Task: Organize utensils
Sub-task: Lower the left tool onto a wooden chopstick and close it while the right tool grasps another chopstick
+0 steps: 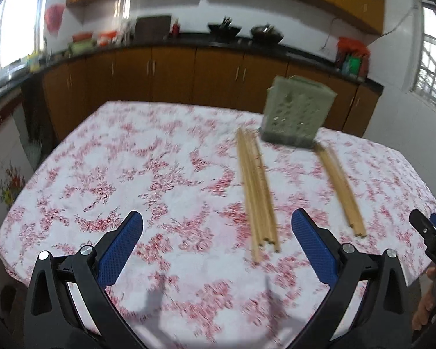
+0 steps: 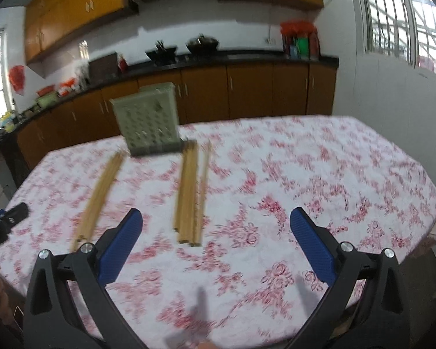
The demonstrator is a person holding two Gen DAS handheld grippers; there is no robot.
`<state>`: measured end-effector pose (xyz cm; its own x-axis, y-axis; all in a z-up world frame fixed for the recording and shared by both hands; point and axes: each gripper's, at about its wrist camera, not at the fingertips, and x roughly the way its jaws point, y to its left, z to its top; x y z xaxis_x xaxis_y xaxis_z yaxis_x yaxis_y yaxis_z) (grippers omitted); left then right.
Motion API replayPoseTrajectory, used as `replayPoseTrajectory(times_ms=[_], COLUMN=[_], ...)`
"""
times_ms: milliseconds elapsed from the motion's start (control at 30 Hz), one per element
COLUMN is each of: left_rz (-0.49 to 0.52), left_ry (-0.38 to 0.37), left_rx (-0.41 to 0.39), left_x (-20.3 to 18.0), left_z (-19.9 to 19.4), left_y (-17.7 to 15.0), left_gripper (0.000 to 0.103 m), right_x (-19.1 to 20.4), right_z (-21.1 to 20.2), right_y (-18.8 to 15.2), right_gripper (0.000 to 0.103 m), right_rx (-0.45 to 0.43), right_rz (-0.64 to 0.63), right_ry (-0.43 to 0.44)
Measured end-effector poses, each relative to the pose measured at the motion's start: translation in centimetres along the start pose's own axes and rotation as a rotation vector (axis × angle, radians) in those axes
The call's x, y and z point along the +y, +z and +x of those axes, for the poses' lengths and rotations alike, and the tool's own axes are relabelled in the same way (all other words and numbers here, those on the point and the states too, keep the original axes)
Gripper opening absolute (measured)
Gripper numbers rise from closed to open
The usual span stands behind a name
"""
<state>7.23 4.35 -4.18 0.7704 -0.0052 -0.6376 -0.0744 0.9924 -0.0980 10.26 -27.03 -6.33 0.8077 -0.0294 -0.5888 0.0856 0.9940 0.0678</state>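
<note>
Two bundles of wooden chopsticks lie lengthwise on the floral tablecloth. In the left wrist view the left bundle (image 1: 257,192) ends just ahead of my left gripper (image 1: 217,218), nearer its right finger, and the right bundle (image 1: 340,186) lies further right. A green perforated utensil holder (image 1: 298,110) stands upright behind them. The left gripper is open and holds nothing. My right gripper (image 2: 216,215) is also open and empty above the cloth. The right bundle (image 2: 190,192) ends just ahead of it, the left bundle (image 2: 101,195) lies off to its left, and the holder (image 2: 146,119) is beyond.
The table (image 1: 101,160) has rounded edges close below both grippers. The right gripper's tip (image 1: 430,229) shows at the right edge, the left gripper's tip (image 2: 5,221) at the left edge. Behind the table, a dark counter (image 2: 232,55) carries woks over brown cabinets.
</note>
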Motion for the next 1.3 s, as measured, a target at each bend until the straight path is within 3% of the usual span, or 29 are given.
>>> replayPoseTrajectory(times_ms=[133, 300, 467, 533, 633, 800, 1067, 1133, 1300], left_rz=[-0.012, -0.028, -0.020, 0.002, 0.028, 0.065, 0.102, 0.106, 0.134], left_ry=[0.011, -0.030, -0.082, -0.088, -0.113, -0.119, -0.073, -0.066, -0.031], left_rx=[0.074, 0.160, 0.227, 0.236, 0.259, 0.289, 0.293, 0.302, 0.285], left_x=[0.7, 0.8, -0.1, -0.7, -1.5, -2.2, -2.3, -2.4, -2.7], left_z=[3.2, 6.8, 9.4, 9.9, 10.8, 11.6, 11.4, 11.3, 11.0], left_y=[1.5, 2.5, 2.6, 2.6, 2.6, 2.5, 2.7, 2.4, 1.9], left_gripper=[0.100, 0.074, 0.058, 0.052, 0.043, 0.031, 0.027, 0.017, 0.008], right_x=[-0.5, -0.1, 0.7, 0.9, 1.1, 0.4, -0.2, -0.1, 0.2], right_z=[4.4, 9.7, 14.2, 14.6, 14.7, 14.5, 14.1, 14.0, 13.7], right_y=[1.6, 3.1, 3.1, 3.0, 2.8, 2.7, 2.4, 2.2, 1.9], right_gripper=[0.070, 0.039, 0.023, 0.020, 0.009, 0.008, 0.010, 0.011, 0.008], right_rx=[0.103, 0.194, 0.295, 0.285, 0.276, 0.266, 0.271, 0.267, 0.248], right_rz=[0.024, 0.035, 0.019, 0.008, -0.027, -0.023, -0.024, -0.031, -0.071], right_ry=[0.032, 0.079, 0.091, 0.098, 0.072, 0.058, 0.048, 0.050, 0.035])
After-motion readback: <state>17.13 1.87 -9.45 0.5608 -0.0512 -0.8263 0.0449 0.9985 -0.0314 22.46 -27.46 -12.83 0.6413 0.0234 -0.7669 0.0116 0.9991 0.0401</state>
